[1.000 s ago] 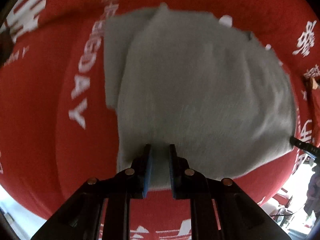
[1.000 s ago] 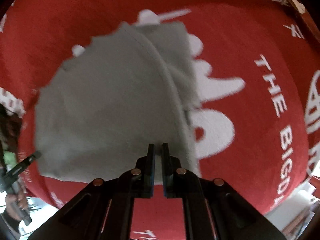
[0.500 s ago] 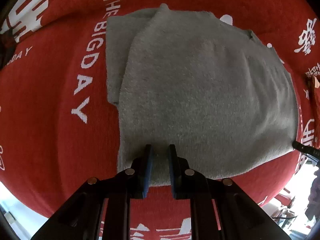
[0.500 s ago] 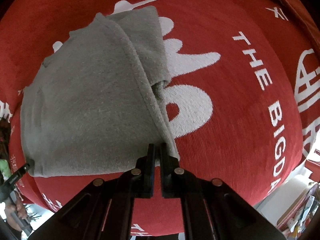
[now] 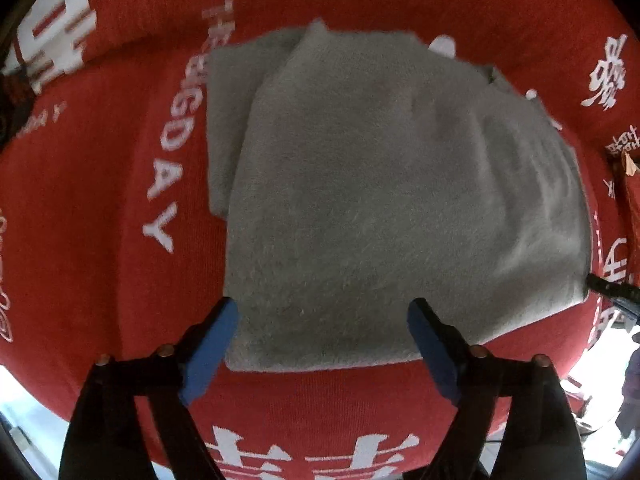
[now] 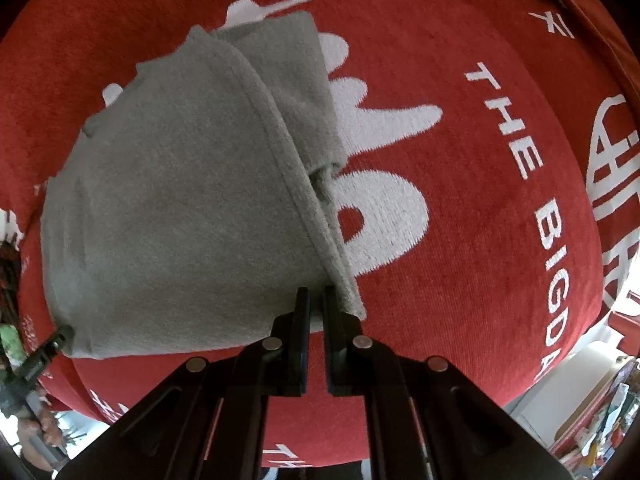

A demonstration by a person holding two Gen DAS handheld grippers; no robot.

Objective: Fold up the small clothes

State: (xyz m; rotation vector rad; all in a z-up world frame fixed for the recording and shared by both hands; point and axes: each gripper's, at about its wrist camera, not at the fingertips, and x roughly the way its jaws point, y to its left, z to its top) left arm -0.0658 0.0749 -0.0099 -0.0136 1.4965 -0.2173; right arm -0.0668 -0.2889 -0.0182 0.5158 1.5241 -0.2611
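Note:
A folded grey garment lies flat on a red cloth with white lettering. My left gripper is open wide, its blue pads astride the garment's near edge, holding nothing. In the right wrist view the same garment shows its folded hem running down to my right gripper, which is shut on the garment's near right corner. A lower layer sticks out at the far side of the fold.
The red cloth covers the whole work surface. The other gripper's tip shows at the garment's corner in each view. Room clutter lies beyond the cloth's near edge.
My left gripper has opened and let go of the garment's near edge. My right gripper stays shut on its corner, and the garment has settled flat.

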